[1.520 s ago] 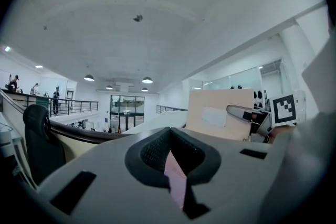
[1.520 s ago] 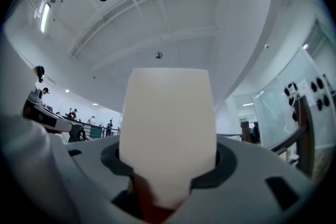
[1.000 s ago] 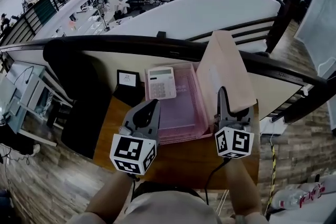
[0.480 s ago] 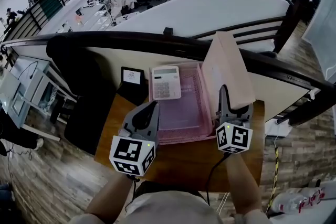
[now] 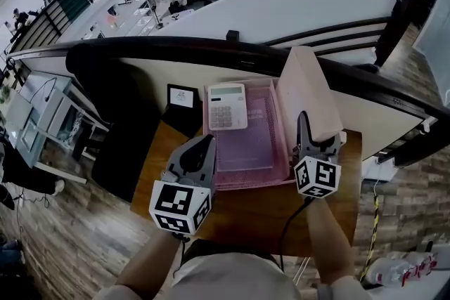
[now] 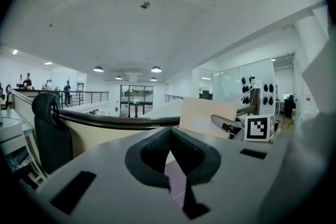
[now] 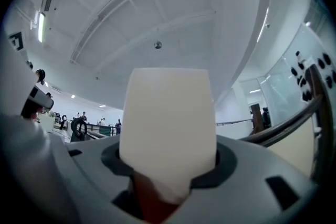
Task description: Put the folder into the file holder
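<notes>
Folder (image 5: 307, 91) has been lowered slightly since the earlier frame; it is held upright at the right rim of the pink file holder (image 5: 247, 154), with the right gripper (image 5: 303, 124) clamped on its near edge. Left gripper (image 5: 202, 145) pressed together, empty. Insertion judged under way; next, the folder is to be tipped left, near side of the calculator (image 5: 227, 107).

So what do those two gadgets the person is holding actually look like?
Both the left gripper and right gripper are grey, with dark-lined jaws. Each carries a white cube printed with black square markers. A thin black cable trails from the right one. The person wears a light top.
</notes>
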`<state>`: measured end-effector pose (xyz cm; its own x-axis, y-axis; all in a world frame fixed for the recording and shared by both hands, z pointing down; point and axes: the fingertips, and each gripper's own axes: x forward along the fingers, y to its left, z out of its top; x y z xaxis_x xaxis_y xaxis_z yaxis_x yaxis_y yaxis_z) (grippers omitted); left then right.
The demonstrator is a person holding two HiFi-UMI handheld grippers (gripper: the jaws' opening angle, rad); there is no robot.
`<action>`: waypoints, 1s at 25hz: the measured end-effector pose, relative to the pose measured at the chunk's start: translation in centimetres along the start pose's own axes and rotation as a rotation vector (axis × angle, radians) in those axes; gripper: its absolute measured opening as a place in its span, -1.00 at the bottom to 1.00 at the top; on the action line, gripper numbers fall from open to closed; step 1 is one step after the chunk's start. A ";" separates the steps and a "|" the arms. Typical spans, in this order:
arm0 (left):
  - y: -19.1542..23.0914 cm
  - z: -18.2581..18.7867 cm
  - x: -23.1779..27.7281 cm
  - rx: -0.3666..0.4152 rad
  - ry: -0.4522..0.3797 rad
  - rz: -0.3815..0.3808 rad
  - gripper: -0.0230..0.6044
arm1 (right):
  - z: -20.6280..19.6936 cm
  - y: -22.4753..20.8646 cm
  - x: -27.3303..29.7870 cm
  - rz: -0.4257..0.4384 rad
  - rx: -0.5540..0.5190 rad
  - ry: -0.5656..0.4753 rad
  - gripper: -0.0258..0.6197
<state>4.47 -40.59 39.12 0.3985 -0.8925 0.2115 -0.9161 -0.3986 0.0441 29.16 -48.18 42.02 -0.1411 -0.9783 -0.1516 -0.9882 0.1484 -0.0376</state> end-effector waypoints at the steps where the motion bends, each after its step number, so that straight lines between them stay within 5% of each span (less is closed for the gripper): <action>1: 0.0 -0.2 0.1 -0.001 0.004 0.001 -0.92 | -0.5 0.0 0.0 0.005 0.001 0.006 -0.10; 25: 0.6 -3.2 0.9 -0.002 0.081 0.033 -0.92 | -10.6 -0.5 -0.4 0.060 0.013 0.106 -0.08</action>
<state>4.18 -40.99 42.43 0.3631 -0.8852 0.2907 -0.9288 -0.3687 0.0374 29.08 -49.36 52.58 -0.2062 -0.9773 -0.0491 -0.9771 0.2083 -0.0440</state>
